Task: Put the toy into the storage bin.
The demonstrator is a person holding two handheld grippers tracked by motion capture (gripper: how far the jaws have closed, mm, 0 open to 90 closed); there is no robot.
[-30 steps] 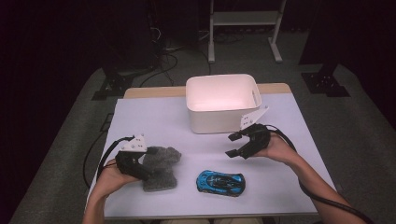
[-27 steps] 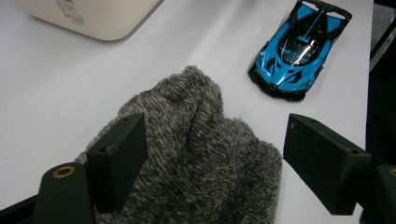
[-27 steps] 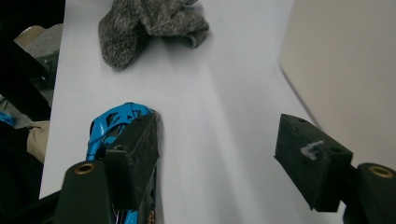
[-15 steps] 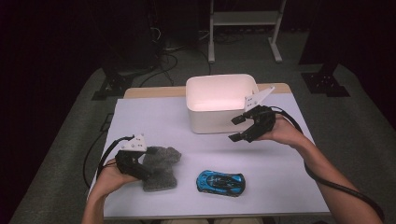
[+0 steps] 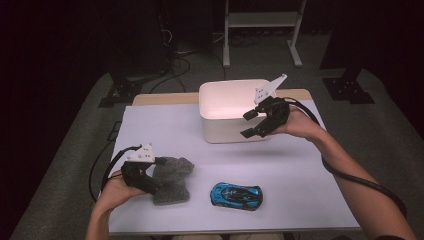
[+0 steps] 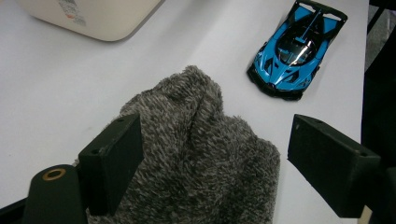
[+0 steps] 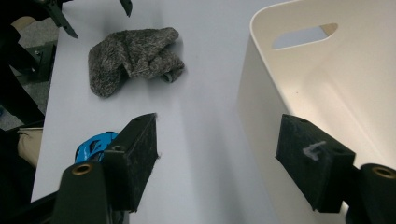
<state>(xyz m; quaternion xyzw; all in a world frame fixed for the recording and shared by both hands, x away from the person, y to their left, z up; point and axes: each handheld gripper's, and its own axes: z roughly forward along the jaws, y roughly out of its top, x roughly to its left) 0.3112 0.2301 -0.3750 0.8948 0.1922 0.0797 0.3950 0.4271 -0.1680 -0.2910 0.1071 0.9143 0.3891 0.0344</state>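
While the grey fuzzy cloth (image 5: 171, 180) lies crumpled near the white tabletop's (image 5: 300, 170) front-left edge, the left claw (image 6: 215, 158) straddles it, spread. Right claw (image 5: 252, 123), spread and empty, hovers by the white bin (image 5: 225, 117); dark floor surrounds.

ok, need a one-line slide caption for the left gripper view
Open left gripper poised over grey fuzzy cloth; blue toy car beyond.

Fuzzy grey cloth (image 5: 171, 179), blue-and-black toy car (image 5: 236, 195), white bin (image 5: 227, 117)
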